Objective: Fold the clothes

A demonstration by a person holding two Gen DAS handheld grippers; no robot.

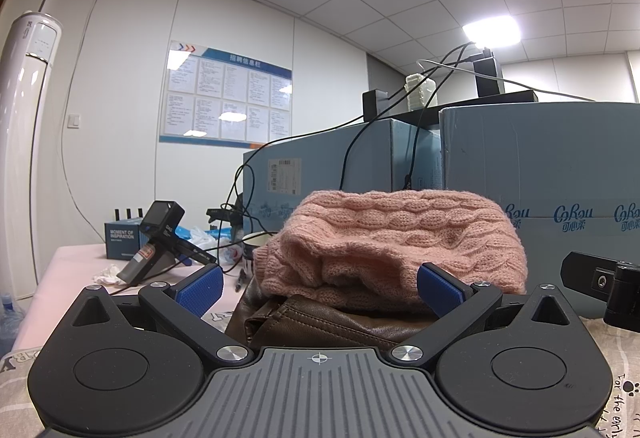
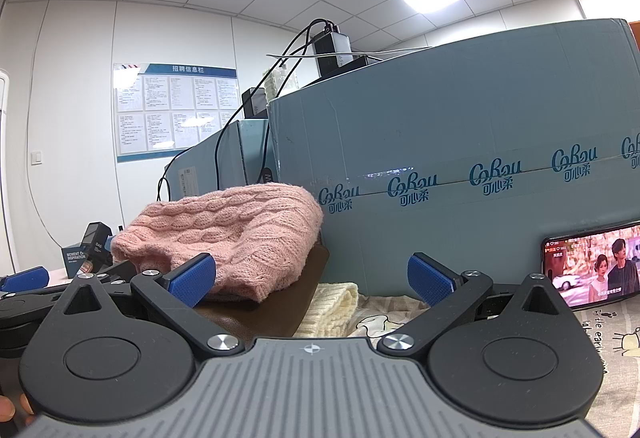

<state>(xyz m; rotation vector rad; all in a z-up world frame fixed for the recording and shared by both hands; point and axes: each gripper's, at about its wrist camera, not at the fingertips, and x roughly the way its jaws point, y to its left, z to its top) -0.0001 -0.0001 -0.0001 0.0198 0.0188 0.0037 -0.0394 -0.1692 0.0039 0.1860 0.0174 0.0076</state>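
Note:
A folded pink cable-knit sweater lies on top of a brown leather garment right ahead of my left gripper, which is open and empty, its blue pads either side of the pile. In the right wrist view the pink sweater and the brown garment sit to the left, with a cream knit piece beside them. My right gripper is open and empty, its left pad close to the sweater. The left gripper's blue pad shows at the far left.
Large blue-grey cardboard boxes stand close behind the clothes, with cables and black devices on top. A phone playing video leans against the box at right. A handheld camera device, a small blue box and tissues lie left. The printed bedsheet covers the surface.

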